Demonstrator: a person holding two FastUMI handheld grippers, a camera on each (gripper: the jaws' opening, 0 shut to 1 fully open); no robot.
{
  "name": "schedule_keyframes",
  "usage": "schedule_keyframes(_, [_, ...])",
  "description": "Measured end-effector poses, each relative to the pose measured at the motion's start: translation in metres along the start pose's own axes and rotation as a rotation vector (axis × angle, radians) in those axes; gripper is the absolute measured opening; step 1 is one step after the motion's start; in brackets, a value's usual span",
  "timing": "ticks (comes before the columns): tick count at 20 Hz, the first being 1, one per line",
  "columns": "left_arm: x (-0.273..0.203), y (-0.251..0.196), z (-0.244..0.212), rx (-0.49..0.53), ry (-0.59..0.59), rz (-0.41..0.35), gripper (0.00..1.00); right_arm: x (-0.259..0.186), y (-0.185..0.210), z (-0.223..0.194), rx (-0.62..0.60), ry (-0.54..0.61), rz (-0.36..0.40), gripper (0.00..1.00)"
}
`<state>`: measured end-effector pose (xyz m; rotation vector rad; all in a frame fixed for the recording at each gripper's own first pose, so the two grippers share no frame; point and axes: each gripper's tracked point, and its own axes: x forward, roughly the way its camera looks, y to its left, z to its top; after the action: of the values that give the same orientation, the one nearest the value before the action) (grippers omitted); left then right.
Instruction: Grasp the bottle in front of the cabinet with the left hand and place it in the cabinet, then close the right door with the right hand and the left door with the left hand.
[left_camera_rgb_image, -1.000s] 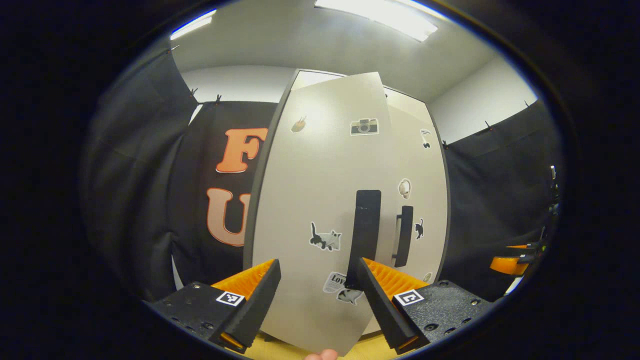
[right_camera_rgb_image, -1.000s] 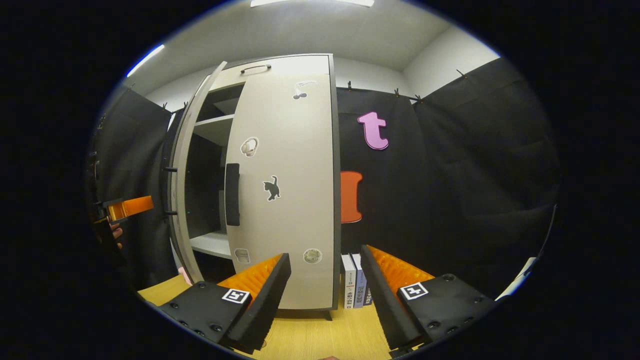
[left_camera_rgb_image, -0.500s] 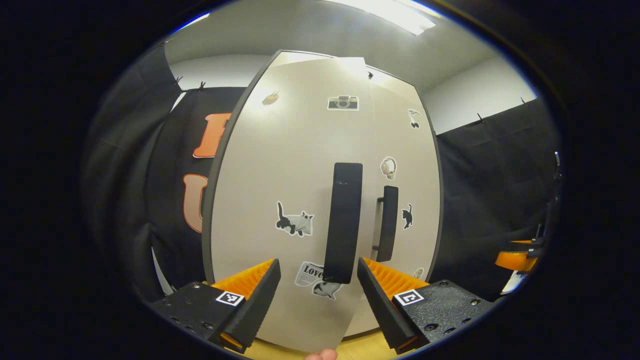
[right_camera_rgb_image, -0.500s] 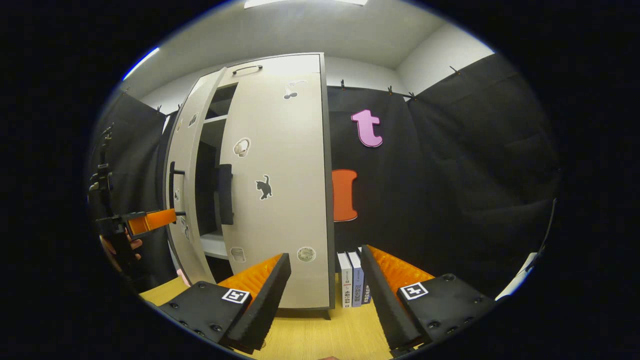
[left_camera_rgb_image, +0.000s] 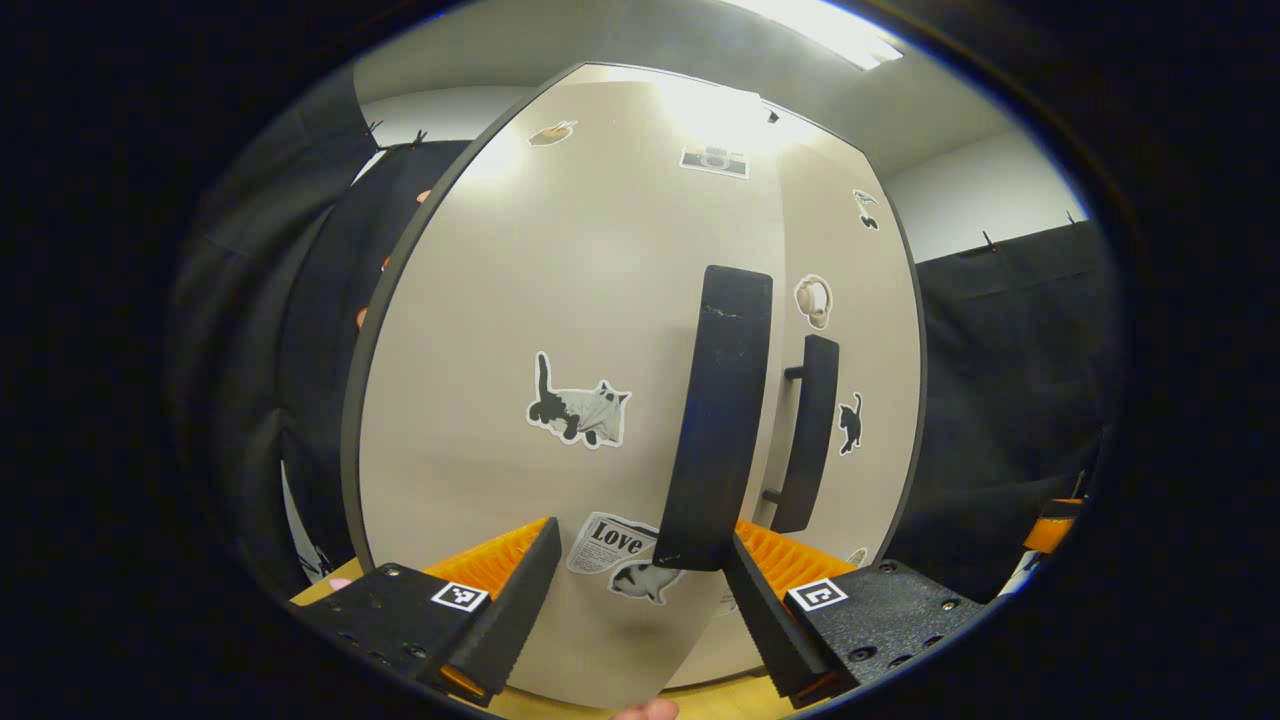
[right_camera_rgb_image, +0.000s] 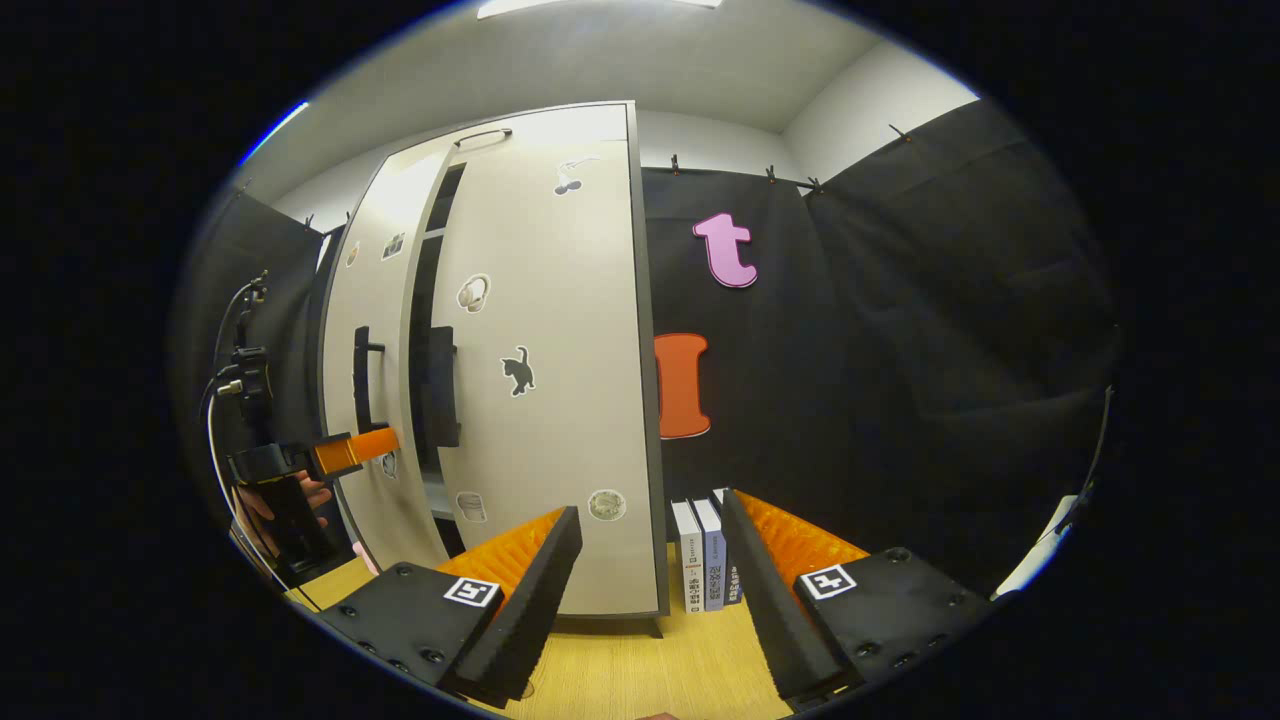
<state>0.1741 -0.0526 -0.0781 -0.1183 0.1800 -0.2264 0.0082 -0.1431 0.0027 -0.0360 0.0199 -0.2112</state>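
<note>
In the left gripper view the cabinet's pale left door (left_camera_rgb_image: 560, 300) stands very close, its black handle (left_camera_rgb_image: 722, 410) just above my open left gripper (left_camera_rgb_image: 635, 600). The handle's lower end sits by the right finger (left_camera_rgb_image: 760, 610); nothing is held. Beyond it is the right door (left_camera_rgb_image: 860, 340) with its own handle (left_camera_rgb_image: 808, 445). In the right gripper view the right door (right_camera_rgb_image: 560, 420) lies shut and the left door (right_camera_rgb_image: 375, 330) is almost shut, leaving a narrow dark gap (right_camera_rgb_image: 425, 300). The left gripper (right_camera_rgb_image: 350, 450), held by a hand (right_camera_rgb_image: 290, 495), is at the left door's face. My right gripper (right_camera_rgb_image: 650, 590) hangs open, back from the cabinet.
Books (right_camera_rgb_image: 705, 555) stand upright on the wooden table (right_camera_rgb_image: 640, 670) just right of the cabinet. Black cloth walls close in both sides. Stickers dot both doors. The right gripper (left_camera_rgb_image: 1055, 520) peeks in at the far right of the left gripper view.
The left door has swung much nearer to shut, with the left gripper moving in along with it. The dark gap showing the shelves has narrowed to a slit. The right gripper has barely moved.
</note>
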Motion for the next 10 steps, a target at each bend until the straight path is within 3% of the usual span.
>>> schedule_keyframes(6, [0.0, 0.0, -0.004, 0.113, -0.009, 0.078, 0.94, 0.002, -0.001, 0.006, -0.012, -0.01, -0.008, 0.93])
schedule_keyframes(10, [-0.009, -0.002, -0.002, 0.052, -0.032, 0.081, 0.96, 0.0, 0.008, 0.007, -0.019, -0.01, 0.011, 0.93])
